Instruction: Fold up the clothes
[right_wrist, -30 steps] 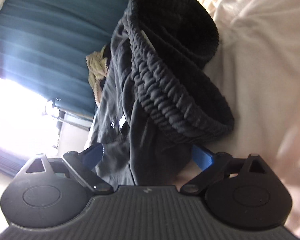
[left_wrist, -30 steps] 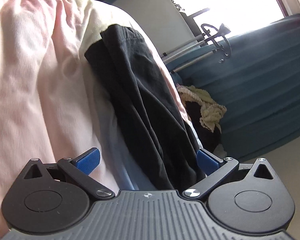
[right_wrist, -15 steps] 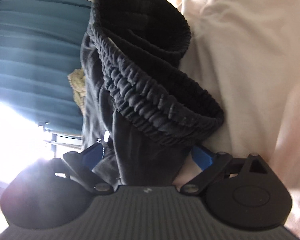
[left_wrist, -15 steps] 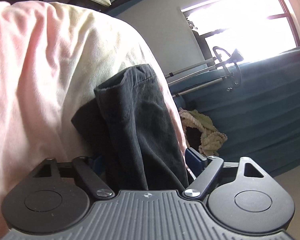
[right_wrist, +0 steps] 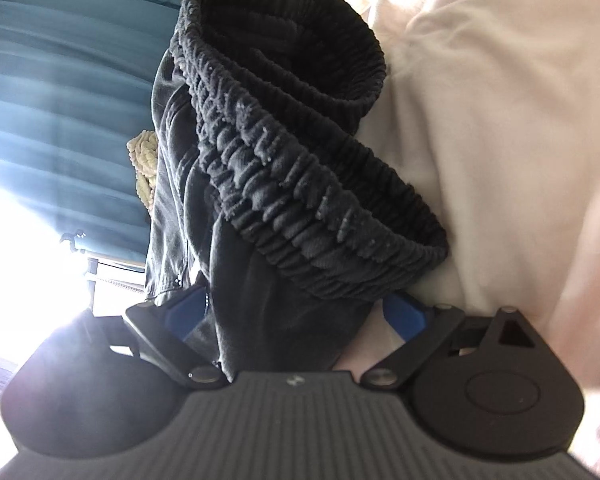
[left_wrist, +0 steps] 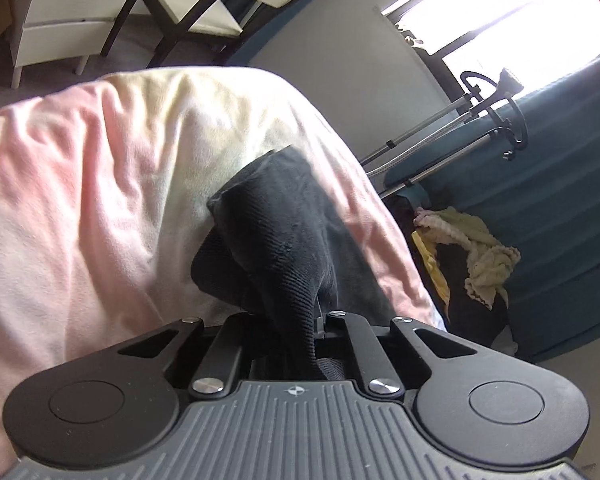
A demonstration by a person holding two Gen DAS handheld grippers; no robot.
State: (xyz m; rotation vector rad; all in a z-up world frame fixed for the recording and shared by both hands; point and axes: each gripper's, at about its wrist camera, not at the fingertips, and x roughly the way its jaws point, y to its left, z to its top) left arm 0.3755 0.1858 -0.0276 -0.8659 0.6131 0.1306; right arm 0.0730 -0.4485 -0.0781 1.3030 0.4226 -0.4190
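Observation:
Black trousers lie on a pink-and-cream sheet (left_wrist: 80,200). In the left wrist view a leg end (left_wrist: 276,232) of the trousers rises from the sheet into my left gripper (left_wrist: 296,320), which is shut on the cloth. In the right wrist view the ribbed elastic waistband (right_wrist: 300,168) stands open like a ring on the sheet (right_wrist: 500,120). My right gripper (right_wrist: 294,316) is open, and its blue pads (right_wrist: 404,316) stand on either side of the black cloth just below the waistband.
A heap of cream and yellow clothes (left_wrist: 480,252) lies beside the sheet's right edge, against a teal pleated surface (left_wrist: 560,200). A metal stand (left_wrist: 440,128) leans under a bright window. White chairs (left_wrist: 60,20) stand beyond the sheet.
My left gripper went from open around the trouser leg to shut on it and has lifted the end. The right gripper stays open and has edged closer to the waistband.

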